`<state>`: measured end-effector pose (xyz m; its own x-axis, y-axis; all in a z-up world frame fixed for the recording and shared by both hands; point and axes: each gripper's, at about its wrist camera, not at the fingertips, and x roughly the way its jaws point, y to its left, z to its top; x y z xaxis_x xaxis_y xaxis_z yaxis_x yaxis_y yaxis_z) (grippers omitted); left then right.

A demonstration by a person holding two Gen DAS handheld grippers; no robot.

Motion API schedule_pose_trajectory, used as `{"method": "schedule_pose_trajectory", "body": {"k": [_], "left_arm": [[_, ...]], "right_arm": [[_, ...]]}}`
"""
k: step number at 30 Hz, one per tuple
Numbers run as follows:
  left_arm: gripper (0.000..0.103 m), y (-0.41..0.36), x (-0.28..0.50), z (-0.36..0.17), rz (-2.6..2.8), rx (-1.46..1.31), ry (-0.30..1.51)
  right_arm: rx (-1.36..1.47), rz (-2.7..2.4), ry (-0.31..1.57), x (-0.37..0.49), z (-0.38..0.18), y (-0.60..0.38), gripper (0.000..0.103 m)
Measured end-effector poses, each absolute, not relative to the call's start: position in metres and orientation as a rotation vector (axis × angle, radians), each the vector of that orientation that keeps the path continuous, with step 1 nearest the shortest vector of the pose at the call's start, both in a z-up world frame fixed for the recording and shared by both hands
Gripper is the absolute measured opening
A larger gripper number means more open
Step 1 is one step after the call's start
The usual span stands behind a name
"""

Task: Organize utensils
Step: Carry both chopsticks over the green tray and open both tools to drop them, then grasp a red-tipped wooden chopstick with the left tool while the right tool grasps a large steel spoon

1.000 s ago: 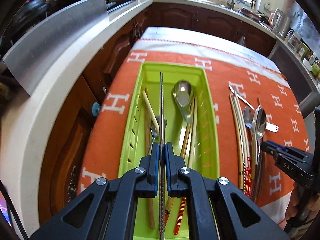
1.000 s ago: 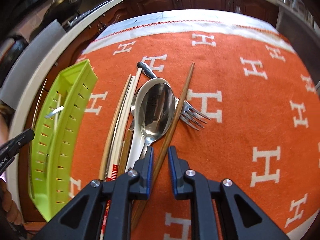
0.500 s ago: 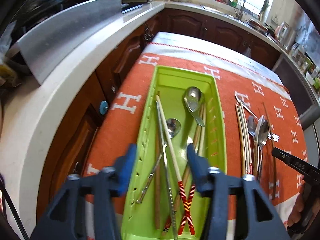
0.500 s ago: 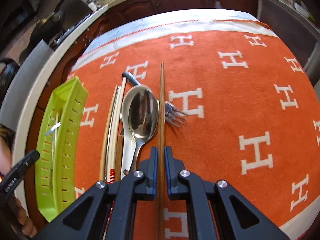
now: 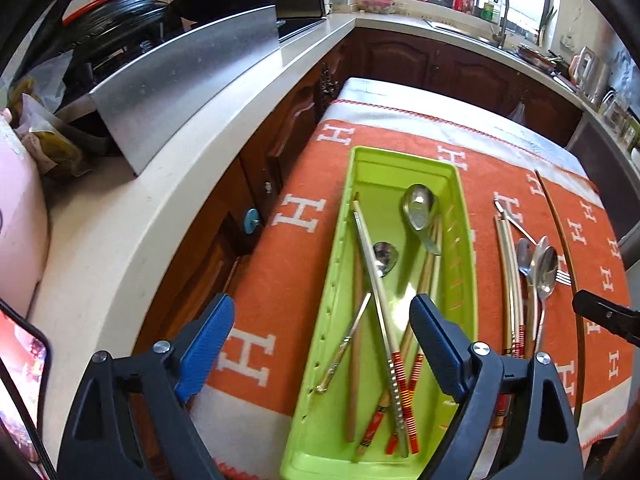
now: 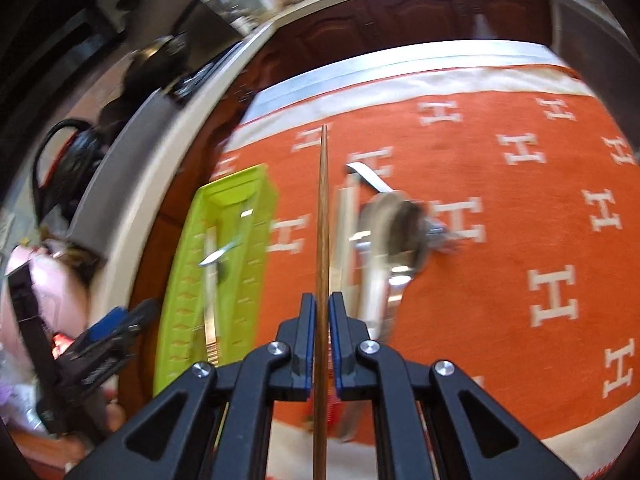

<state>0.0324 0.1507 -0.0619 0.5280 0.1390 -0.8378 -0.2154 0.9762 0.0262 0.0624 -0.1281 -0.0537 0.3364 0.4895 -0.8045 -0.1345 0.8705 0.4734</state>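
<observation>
A green utensil tray [image 5: 400, 156] lies on the orange cloth and holds several chopsticks [image 5: 384, 320] and two spoons [image 5: 418, 206]. My left gripper [image 5: 322, 340] hovers over the tray's near end, its jaws opening wide with nothing pressed between them. My right gripper [image 6: 322, 320] is shut on a brown wooden chopstick [image 6: 322, 220], held above the cloth and pointing away. That chopstick [image 5: 560, 248] and the right gripper [image 5: 600, 316] also show at the right of the left wrist view. Loose spoons, pale chopsticks and a fork [image 5: 536, 268] lie on the cloth right of the tray.
A pale countertop [image 5: 160, 200] with a steel panel [image 5: 180, 80] and black pots [image 5: 120, 20] runs along the left. Dark wood cabinets [image 5: 440, 56] and a sink tap [image 5: 502, 12] stand behind. A phone screen [image 5: 20, 380] glows at the lower left.
The left gripper opened and let a metal chopstick drop into the tray, then rose. The right gripper shut on the wooden chopstick and lifted it off the cloth, swinging left.
</observation>
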Motion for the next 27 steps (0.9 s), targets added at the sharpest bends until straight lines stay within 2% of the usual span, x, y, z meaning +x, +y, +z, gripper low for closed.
{"method": "schedule_pose_trajectory", "body": {"k": [6, 13, 20, 27], "left_arm": [[0.088, 0.164, 0.025, -0.059, 0.232, -0.106, 0.995], [0.088, 0.183, 0.019, -0.057, 0.262, -0.142, 0.990], [0.088, 0.189, 0.021, -0.059, 0.273, -0.145, 0.991], [0.088, 0.190, 0.020, -0.056, 0.277, -0.149, 0.984]], "right_arm": [[0.366, 0.510, 1.211, 0.071, -0.045, -0.084, 0.007], [0.425, 0.500, 1.303, 0.083, -0.063, -0.048, 0.007], [0.369, 0.455, 1.360, 0.083, -0.078, -0.033, 0.008], [0.297, 0.461, 1.326, 0.074, -0.074, -0.036, 0.008]]}}
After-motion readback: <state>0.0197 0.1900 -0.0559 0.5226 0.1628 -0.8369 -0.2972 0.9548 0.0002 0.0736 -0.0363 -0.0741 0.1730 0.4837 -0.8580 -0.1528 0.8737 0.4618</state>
